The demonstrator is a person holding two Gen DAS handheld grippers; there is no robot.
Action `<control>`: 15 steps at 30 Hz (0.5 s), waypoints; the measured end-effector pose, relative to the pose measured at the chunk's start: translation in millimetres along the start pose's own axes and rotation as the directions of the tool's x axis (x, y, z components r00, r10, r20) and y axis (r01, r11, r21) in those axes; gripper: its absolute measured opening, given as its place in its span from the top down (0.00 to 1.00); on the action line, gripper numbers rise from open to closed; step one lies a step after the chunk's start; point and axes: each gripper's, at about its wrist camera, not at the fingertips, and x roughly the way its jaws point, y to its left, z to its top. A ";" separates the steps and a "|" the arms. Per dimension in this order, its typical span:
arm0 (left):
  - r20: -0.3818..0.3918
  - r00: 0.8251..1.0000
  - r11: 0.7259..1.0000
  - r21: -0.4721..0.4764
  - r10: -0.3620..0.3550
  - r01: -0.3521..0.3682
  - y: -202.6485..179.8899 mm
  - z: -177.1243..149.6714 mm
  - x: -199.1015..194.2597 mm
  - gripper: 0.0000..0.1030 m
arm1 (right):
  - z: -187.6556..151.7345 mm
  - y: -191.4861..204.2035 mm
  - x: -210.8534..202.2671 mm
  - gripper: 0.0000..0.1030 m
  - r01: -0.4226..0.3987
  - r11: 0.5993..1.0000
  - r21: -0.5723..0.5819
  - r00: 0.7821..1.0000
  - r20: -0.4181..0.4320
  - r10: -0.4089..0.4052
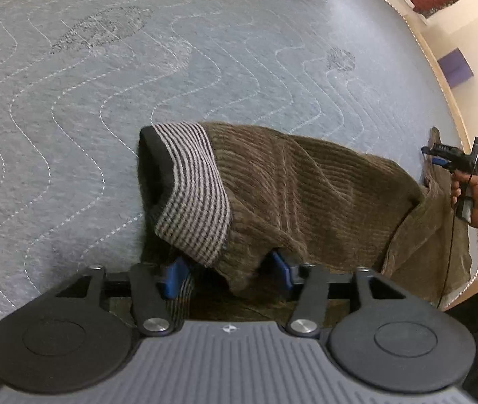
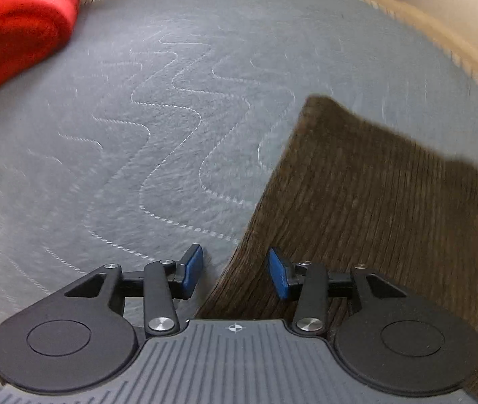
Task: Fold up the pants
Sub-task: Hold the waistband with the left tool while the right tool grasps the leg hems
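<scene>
Brown corduroy pants (image 1: 306, 185) lie folded over on a grey quilted mat (image 1: 104, 84), seen best from the left wrist view. At 9 o'clock of the heap its striped waistband lining (image 1: 191, 195) is turned outward beside a dark opening. The left gripper (image 1: 228, 271) hangs over the near edge of the cloth with its jaws apart; a hanging fold of corduroy sits between the blue pads (image 1: 175, 276), and neither pad clearly presses on it. At 3 o'clock of this view a person's hand (image 1: 477, 198) holds the right gripper (image 1: 435, 156) at the far end of the pants, a thin black cable (image 1: 449, 242) trailing from it. Only this view shows the purple box (image 1: 455, 69) on the pale floor at 2 o'clock, beyond the mat's edge.

The right wrist view, somewhat blurred, shows none of the waistband. A red cloth (image 2: 20, 27) lies at 10 o'clock on the mat (image 2: 171, 101). The right gripper (image 2: 235, 274) has its jaws apart, with the left edge of a flat pant leg (image 2: 373, 208) running between the pads without either visibly touching it. That leg spreads from 6 o'clock toward 2 o'clock, its far hem lying flat on the mat.
</scene>
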 end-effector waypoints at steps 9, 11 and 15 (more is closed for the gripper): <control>0.039 0.999 0.999 -0.013 0.033 -0.032 -6.3 10.9 -1.8 0.66 | 6.3 -54.4 -45.2 0.93 -0.008 0.982 0.189 0.996 0.089 -0.009; 0.072 0.997 0.999 0.005 0.038 -0.038 -12.1 10.6 -6.9 0.70 | 6.0 -71.8 -69.9 0.93 -0.031 0.968 0.250 0.991 0.134 -0.003; 0.144 0.989 0.999 0.007 0.033 -0.034 -25.9 9.2 -21.8 0.77 | -2.3 -123.9 -136.5 0.94 -0.090 0.922 0.376 0.967 0.256 -0.009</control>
